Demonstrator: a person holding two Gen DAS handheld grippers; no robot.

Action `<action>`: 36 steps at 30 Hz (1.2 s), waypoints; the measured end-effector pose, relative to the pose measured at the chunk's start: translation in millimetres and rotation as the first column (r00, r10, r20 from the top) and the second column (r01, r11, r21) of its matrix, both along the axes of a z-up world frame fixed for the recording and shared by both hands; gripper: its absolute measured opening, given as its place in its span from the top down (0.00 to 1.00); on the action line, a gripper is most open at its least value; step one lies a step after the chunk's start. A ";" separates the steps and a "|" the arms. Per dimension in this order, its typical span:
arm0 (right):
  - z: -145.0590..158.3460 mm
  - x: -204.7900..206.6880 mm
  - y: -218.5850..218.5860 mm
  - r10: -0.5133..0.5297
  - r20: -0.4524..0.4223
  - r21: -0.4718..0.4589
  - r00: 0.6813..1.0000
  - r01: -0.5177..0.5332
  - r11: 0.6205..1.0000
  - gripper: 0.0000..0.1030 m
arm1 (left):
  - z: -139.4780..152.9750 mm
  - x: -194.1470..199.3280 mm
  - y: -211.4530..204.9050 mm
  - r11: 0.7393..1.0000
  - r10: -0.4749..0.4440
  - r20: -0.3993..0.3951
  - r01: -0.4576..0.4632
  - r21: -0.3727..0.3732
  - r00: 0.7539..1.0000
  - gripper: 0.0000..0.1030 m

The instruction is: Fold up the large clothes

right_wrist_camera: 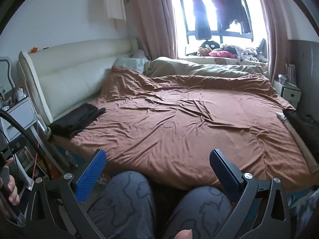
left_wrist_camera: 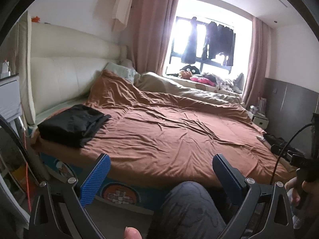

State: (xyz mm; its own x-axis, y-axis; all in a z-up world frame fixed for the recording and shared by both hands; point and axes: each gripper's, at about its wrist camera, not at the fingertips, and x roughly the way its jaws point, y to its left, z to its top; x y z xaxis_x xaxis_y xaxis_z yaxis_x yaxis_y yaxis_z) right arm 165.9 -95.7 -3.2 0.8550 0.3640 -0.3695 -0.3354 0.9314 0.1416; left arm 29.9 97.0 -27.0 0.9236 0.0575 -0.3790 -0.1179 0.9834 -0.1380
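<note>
Folded black clothes (left_wrist_camera: 73, 124) lie stacked on the bed's near left corner, by the cream headboard (left_wrist_camera: 65, 75). Both pairs of fingers are spread wide and hold nothing: the left gripper (left_wrist_camera: 160, 177) and right gripper (right_wrist_camera: 157, 173) hover over the person's knees (right_wrist_camera: 127, 199), short of the rust-brown duvet (left_wrist_camera: 169, 131). Dark garments (right_wrist_camera: 223, 14) hang in the bright window beyond.

Folded black clothes on the bed

A black garment stack (left_wrist_camera: 73, 124) (right_wrist_camera: 76, 119) lies folded flat (edges slightly uneven) on the brown duvet (left_wrist_camera: 169, 127) (right_wrist_camera: 179, 123), at its corner nearest the headboard.
</note>
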 end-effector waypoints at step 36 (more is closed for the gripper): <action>-14.6 -2.7 -15.5 -0.056 0.012 0.007 0.998 0.056 0.998 0.00 | -1.4 -0.9 -22.4 1.000 -0.014 0.008 0.014 0.014 1.000 0.01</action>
State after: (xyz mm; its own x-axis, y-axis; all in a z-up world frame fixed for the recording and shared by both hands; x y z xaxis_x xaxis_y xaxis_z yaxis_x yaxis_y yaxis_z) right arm 163.2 -111.2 -17.7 0.8783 0.3181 -0.3568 -0.2845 0.9477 0.1445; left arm 29.0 74.6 -28.4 0.9275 0.0499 -0.3704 -0.1030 0.9868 -0.1250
